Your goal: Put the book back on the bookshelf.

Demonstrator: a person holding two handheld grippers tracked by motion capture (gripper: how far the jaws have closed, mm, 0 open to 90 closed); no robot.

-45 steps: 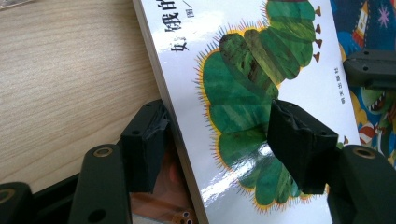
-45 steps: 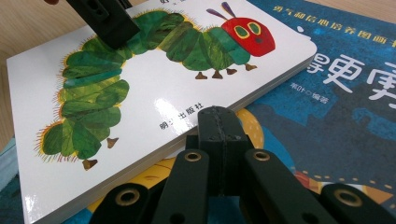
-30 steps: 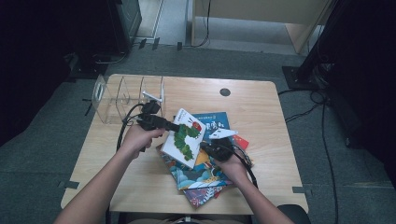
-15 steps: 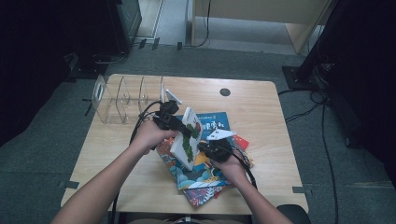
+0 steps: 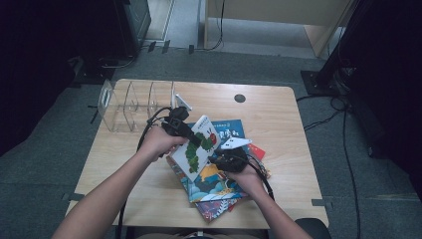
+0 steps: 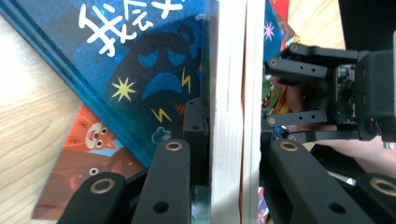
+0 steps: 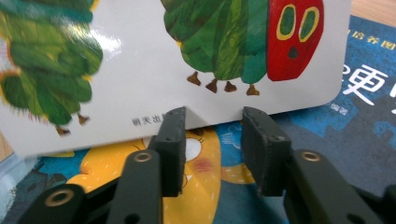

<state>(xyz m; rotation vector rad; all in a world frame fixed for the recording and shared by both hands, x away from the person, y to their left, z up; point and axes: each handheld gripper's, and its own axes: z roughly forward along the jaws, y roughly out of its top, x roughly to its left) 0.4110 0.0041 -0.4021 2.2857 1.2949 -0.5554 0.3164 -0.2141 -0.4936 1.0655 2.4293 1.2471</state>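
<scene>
Standing tilted on edge, the caterpillar book point(image 5: 198, 147) runs toward the table's far-right corner.

white caterpillar board book point(image 5: 199, 147): thick stiff card pages, pale matt edges; cover glossy, catching glare
blue picture book point(image 6: 140, 60): smooth coated paper cover, slight sheen
left hand-held gripper point(image 6: 229, 154): matt black plastic jaws, brass-coloured metal rivets
right hand-held gripper point(image 7: 212, 140): same matt black plastic, pads faintly textured
table point(image 5: 278, 119): light wood-grain top, smooth, low sheen
clear rack point(image 5: 132, 104): transparent glossy plastic
floor point(image 5: 378, 189): grey carpet, rough matt
</scene>
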